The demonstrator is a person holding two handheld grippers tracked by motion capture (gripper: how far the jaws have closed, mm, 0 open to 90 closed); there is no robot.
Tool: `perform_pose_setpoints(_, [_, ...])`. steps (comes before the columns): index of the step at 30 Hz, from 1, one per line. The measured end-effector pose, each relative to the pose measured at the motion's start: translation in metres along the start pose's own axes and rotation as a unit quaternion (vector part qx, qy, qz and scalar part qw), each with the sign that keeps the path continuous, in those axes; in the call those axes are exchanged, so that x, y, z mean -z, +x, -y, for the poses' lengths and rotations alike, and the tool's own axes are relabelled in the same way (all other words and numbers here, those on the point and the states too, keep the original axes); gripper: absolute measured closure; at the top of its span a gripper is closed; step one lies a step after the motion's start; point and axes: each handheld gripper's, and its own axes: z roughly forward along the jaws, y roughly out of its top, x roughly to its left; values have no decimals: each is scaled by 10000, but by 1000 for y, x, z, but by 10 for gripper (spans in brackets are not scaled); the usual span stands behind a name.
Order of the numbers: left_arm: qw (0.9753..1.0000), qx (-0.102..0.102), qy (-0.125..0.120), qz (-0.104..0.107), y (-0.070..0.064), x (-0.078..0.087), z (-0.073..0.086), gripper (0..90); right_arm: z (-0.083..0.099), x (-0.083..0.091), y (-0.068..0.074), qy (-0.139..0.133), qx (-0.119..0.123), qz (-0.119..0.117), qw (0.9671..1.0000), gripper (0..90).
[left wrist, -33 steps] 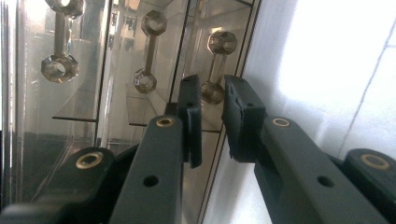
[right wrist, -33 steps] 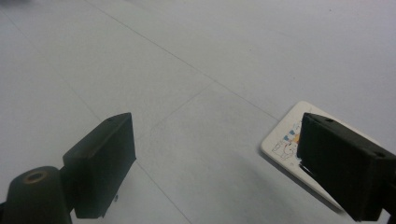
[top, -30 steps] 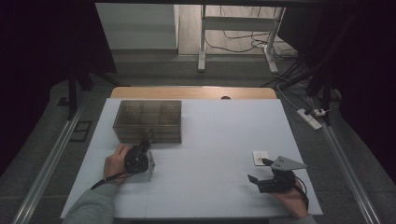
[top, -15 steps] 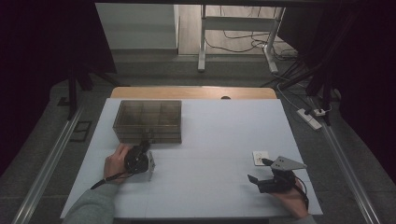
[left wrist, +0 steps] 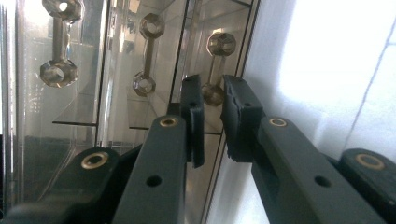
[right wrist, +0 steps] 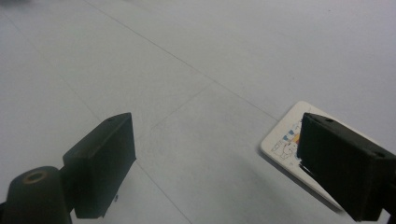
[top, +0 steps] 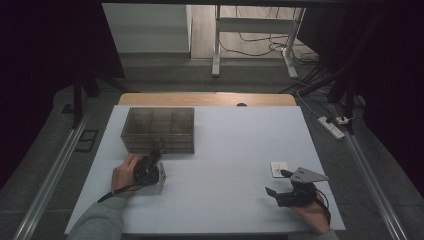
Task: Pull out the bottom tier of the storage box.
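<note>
Nearest, the right gripper (top: 276,183) rests on the white bench (top: 230,150), jaws spread wide — a small printed card (top: 278,168) just beyond. Farther off, the left gripper (top: 158,148) has its jaws nearly closed at the clear compartment box (top: 159,129) — gripping nothing.

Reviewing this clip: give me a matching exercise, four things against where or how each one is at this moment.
Things:
1. left gripper
2. right gripper
3. clear drawer box
4. small white card

States:
A. flat on the table, by the right gripper
B. jaws wide apart over the table
C. far left part of the table
D. jaws nearly closed around a drawer handle

Pairs: 1-D, 2-B, 3-C, 4-A
</note>
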Motion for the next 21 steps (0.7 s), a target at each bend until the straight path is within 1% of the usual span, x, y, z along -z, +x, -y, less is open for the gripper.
perform_pose_setpoints(21, [10000, -98, 11, -16, 0, 1, 1, 794, 0, 0, 0, 15, 10, -6, 10000, 114])
